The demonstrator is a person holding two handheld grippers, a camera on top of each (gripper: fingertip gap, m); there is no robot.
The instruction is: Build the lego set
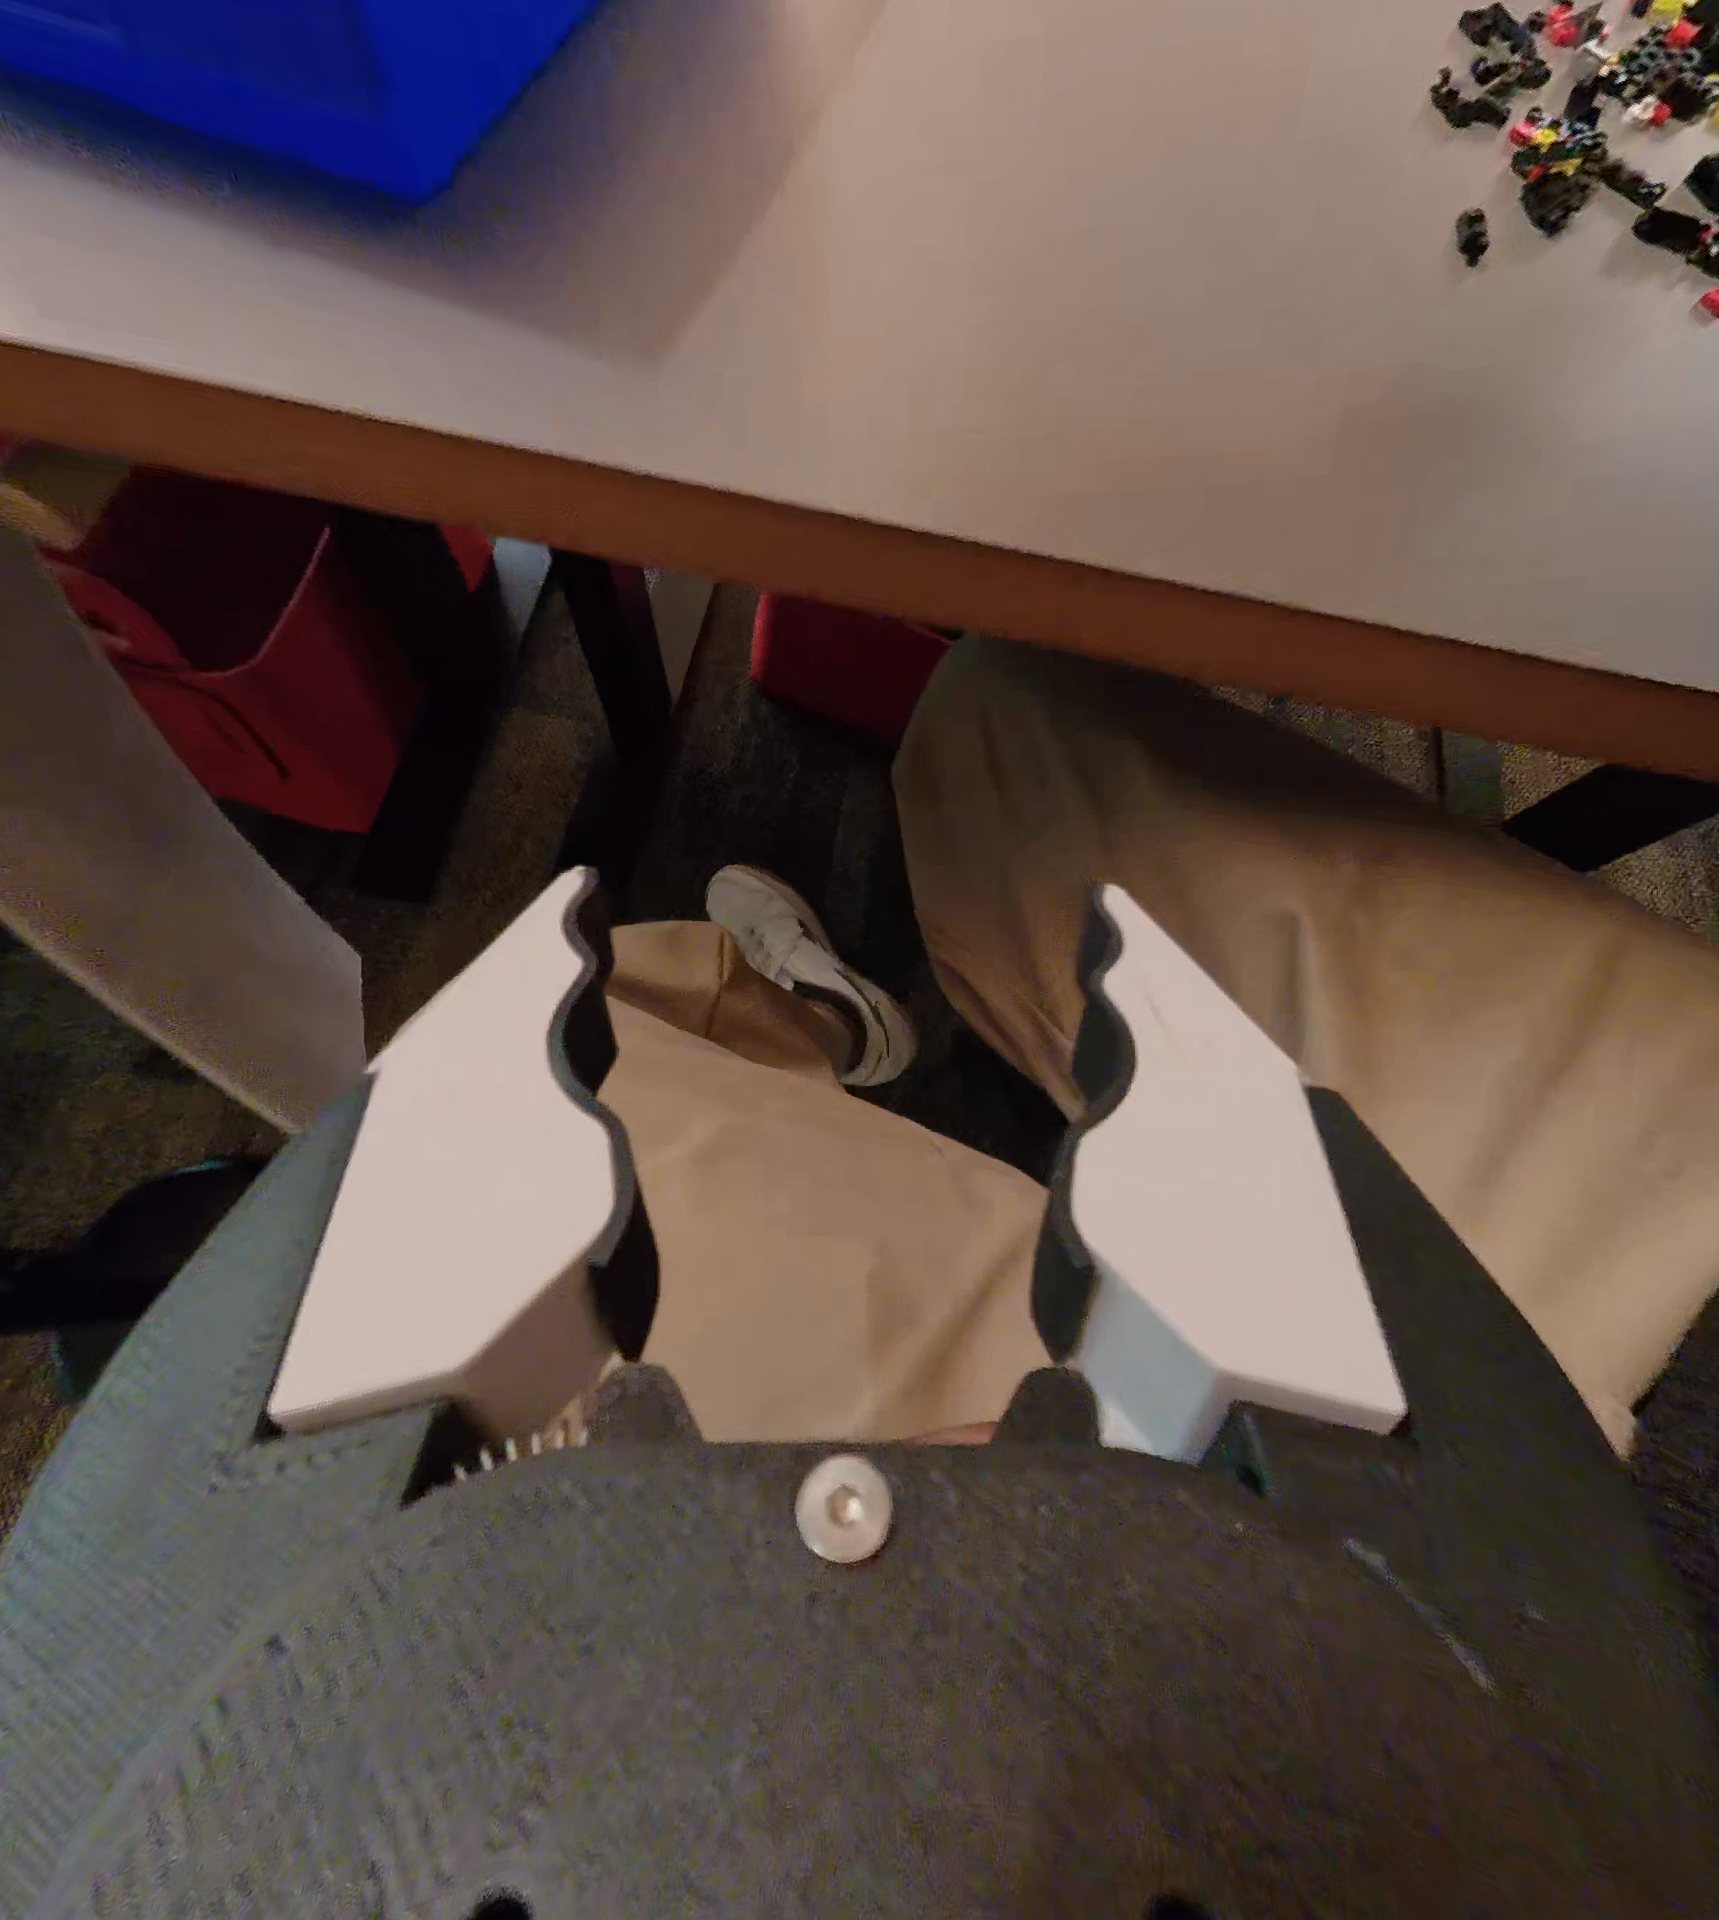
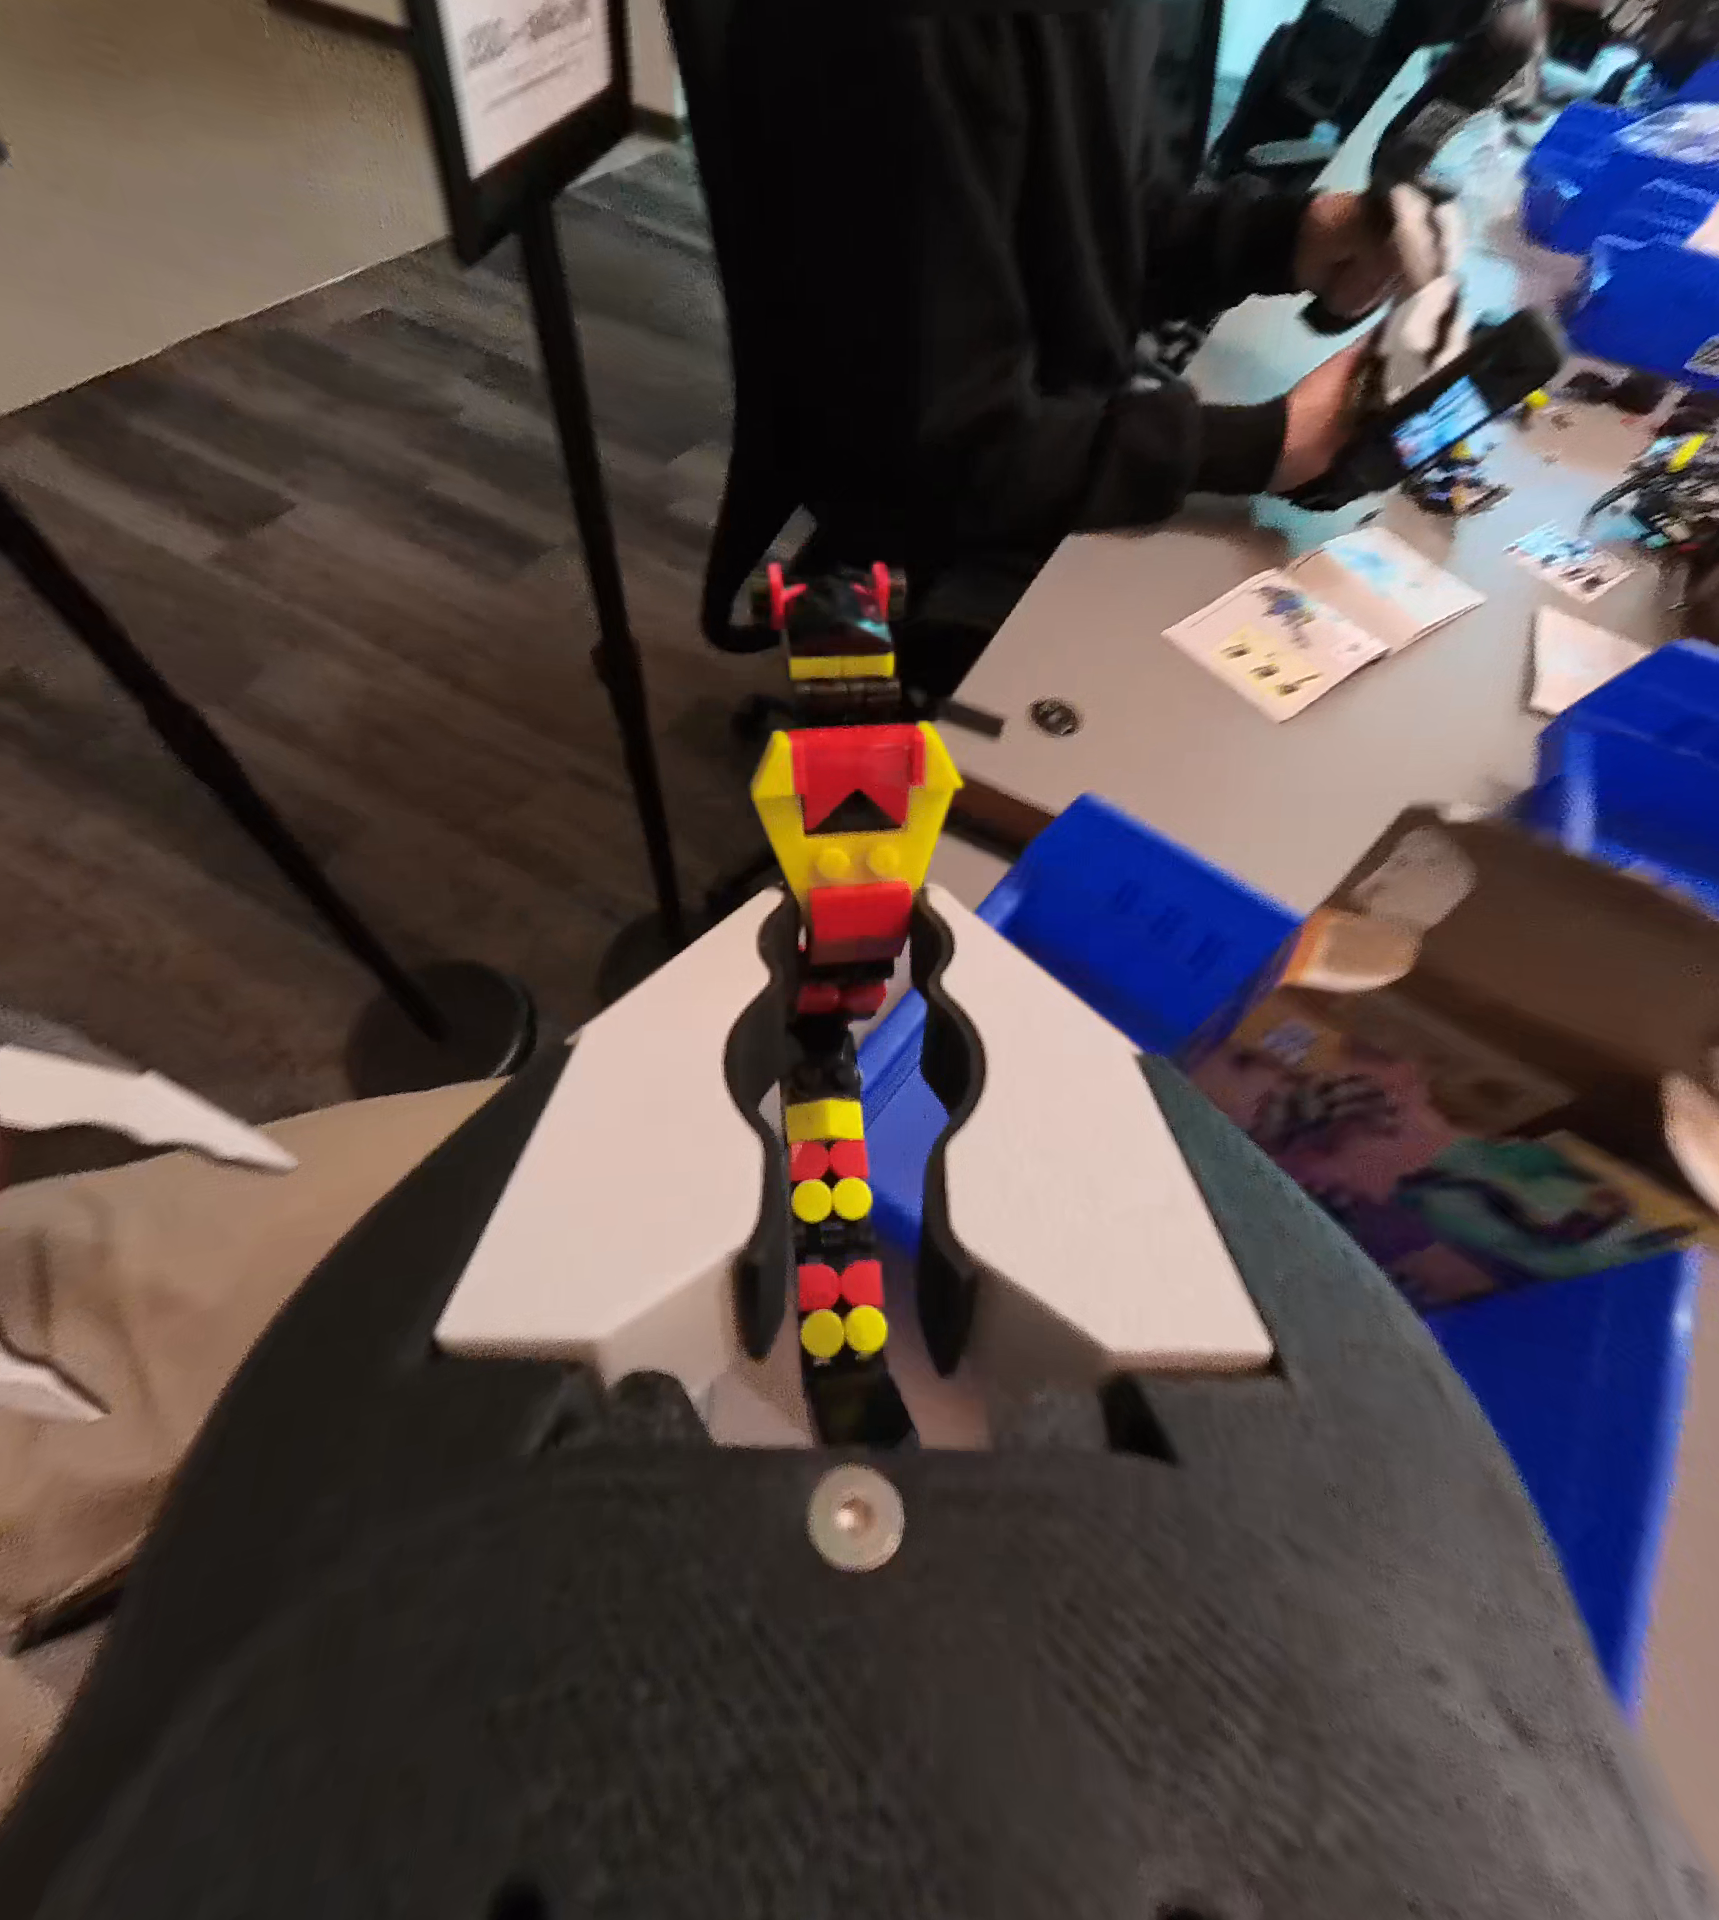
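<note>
Clamped between the fingers of the right gripper [image 2: 850,1039], a long black, red and yellow lego model [image 2: 850,831] is being held out past the table [image 2: 1198,769]. Wide open and empty, the left gripper [image 1: 839,935] is being held over the lap, below the table edge. Loose pieces [image 1: 1655,125] are lying on the tabletop, far right; the next one should probably be fetched there while the model is being kept steady.

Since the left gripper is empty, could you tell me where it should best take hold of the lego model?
Grip the lego model at its wide yellow section, coming from the far end. That part sticks out beyond the right gripper, which clamps the narrow middle.
</note>
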